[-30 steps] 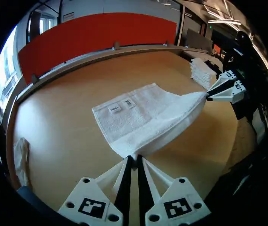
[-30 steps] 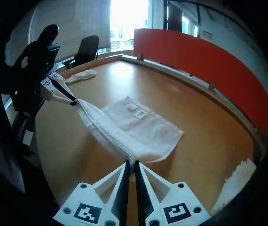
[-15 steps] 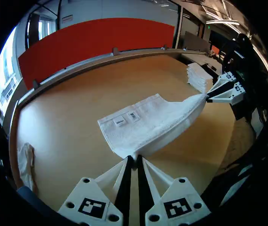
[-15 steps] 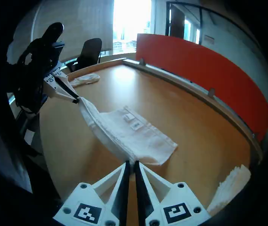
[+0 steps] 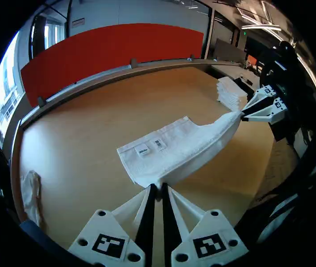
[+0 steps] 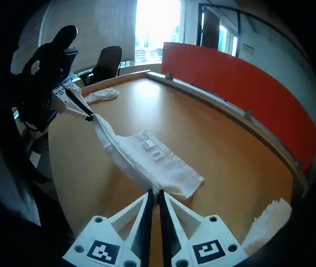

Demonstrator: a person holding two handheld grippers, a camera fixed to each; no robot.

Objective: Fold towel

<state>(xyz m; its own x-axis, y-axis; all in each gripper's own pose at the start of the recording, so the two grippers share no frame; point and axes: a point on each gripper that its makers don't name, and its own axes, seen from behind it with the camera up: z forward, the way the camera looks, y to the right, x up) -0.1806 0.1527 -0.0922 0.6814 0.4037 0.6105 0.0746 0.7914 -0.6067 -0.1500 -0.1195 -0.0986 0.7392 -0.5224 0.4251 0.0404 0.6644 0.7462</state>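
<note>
A white towel (image 5: 175,149) with two small labels hangs between both grippers, its far part resting on the wooden table (image 5: 82,129). My left gripper (image 5: 158,189) is shut on one near corner of the towel. The right gripper (image 5: 243,115) appears at the right of the left gripper view, pinching the other corner. In the right gripper view my right gripper (image 6: 154,193) is shut on the towel (image 6: 149,158), and the left gripper (image 6: 89,117) holds the far corner at upper left, raised above the table.
A stack of folded white towels (image 5: 231,91) sits at the table's far right edge. A crumpled white cloth (image 5: 31,196) lies near the left edge. An orange divider panel (image 5: 113,49) runs along the back. An office chair (image 6: 106,60) stands beyond the table.
Both grippers have risen and pulled back with the towel's edge, so more of the towel has lifted and less of it lies flat on the table.
</note>
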